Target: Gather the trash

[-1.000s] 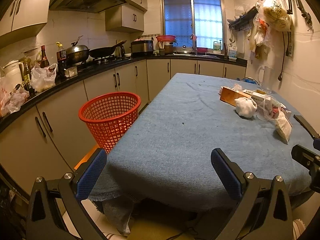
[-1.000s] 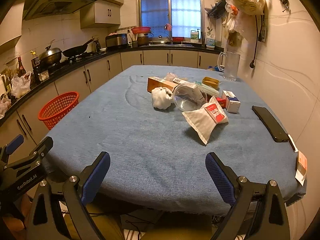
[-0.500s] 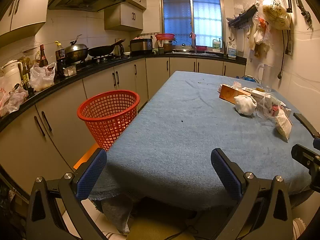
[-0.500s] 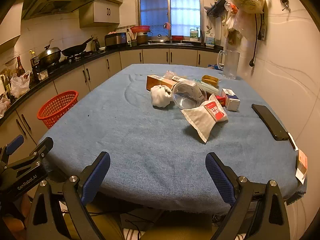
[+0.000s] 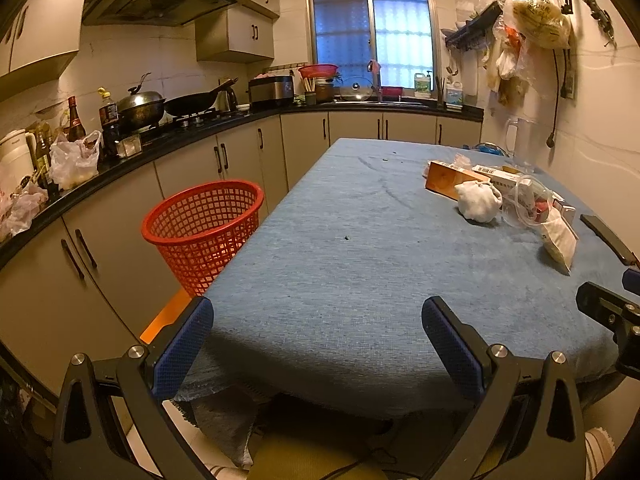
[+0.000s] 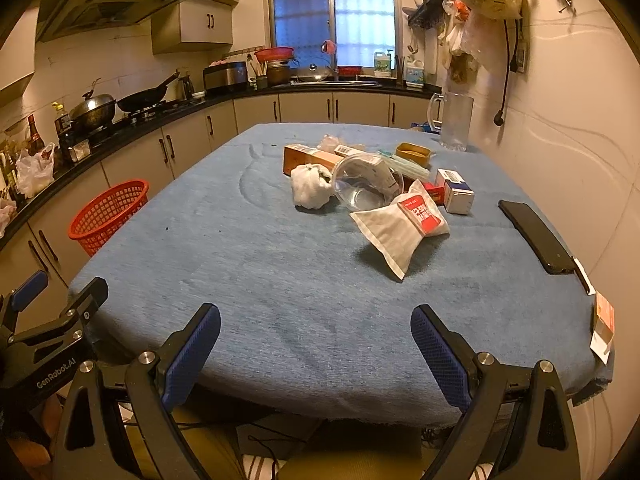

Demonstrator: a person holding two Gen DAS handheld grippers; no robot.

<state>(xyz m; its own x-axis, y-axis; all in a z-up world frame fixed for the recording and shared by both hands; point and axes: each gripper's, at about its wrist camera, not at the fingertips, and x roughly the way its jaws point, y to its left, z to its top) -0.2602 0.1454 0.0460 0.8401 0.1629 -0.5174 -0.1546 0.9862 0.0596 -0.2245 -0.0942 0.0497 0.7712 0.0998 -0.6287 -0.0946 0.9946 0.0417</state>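
Note:
Trash lies in a pile at the far right of the blue-clothed table (image 6: 280, 280): a crumpled white tissue (image 6: 310, 186), a clear plastic cup on its side (image 6: 366, 186), a white pouch with a red label (image 6: 400, 224), a brown carton (image 6: 310, 156) and small boxes (image 6: 456, 192). The tissue (image 5: 478, 202) and pouch (image 5: 558, 236) also show in the left wrist view. A red mesh basket (image 5: 204, 228) stands by the table's left side. My left gripper (image 5: 318, 336) and right gripper (image 6: 316, 340) are open and empty at the table's near edge.
A black phone (image 6: 536, 236) lies near the table's right edge, by the wall. A clear jug (image 6: 454, 122) stands at the far right corner. Kitchen counters (image 5: 132, 152) with pots, bottles and bags run along the left and back.
Both grippers have shifted slightly forward and up toward the table; the basket and trash sit a little nearer in view. Both grippers stay open.

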